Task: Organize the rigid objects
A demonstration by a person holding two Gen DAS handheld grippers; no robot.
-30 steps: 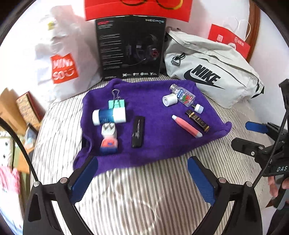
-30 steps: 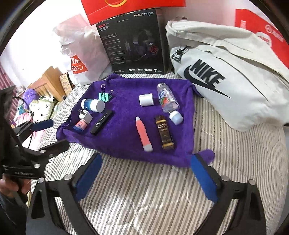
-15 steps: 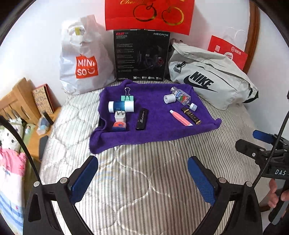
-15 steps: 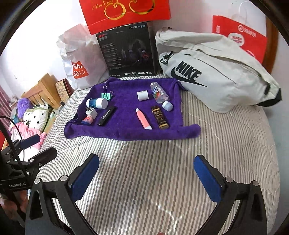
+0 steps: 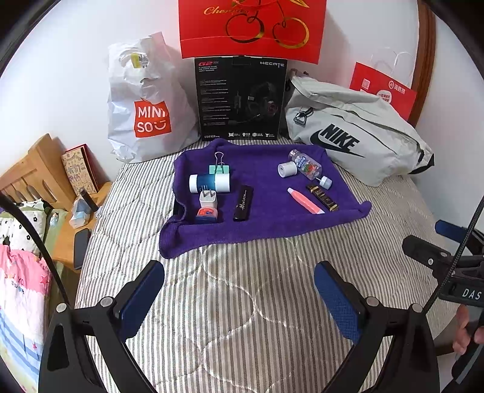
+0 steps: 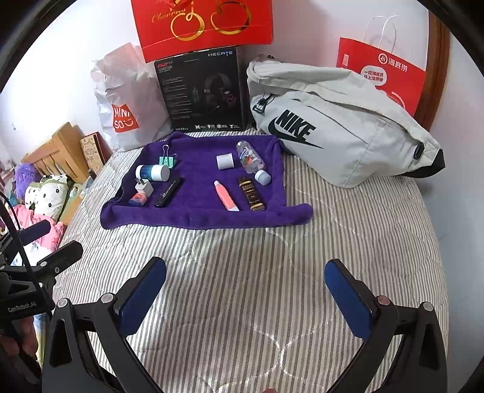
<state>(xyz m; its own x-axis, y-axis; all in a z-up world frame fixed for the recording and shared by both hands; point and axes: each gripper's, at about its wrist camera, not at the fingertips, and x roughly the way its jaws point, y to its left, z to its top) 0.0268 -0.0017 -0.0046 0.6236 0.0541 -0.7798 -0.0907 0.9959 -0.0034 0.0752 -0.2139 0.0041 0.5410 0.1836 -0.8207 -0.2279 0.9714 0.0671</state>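
Observation:
A purple towel point(image 5: 266, 223) point(image 6: 193, 219) lies on the striped bed and carries two groups of small objects. On its left are a green binder clip point(image 5: 219, 167), a blue-and-white tube point(image 5: 209, 183), a white charger point(image 5: 207, 198), a small orange-and-blue tin point(image 5: 207, 213) and a black case point(image 5: 243, 203). On its right are a white roll point(image 5: 286, 169), a clear bottle point(image 5: 305, 164), a pink tube point(image 5: 305, 205) and a dark bar point(image 5: 322, 198). My left gripper point(image 5: 239, 299) and right gripper point(image 6: 245, 296) are both open and empty, well short of the towel.
A white Miniso bag point(image 5: 145, 108), a black headset box point(image 5: 240, 99), a grey Nike bag point(image 5: 354, 136) and red paper bags point(image 5: 252, 28) stand behind the towel by the wall. A wooden bedside shelf point(image 5: 36, 178) is at the left.
Both grippers have pulled back and away from the towel, so the towel and objects look smaller and farther. The objects have not moved.

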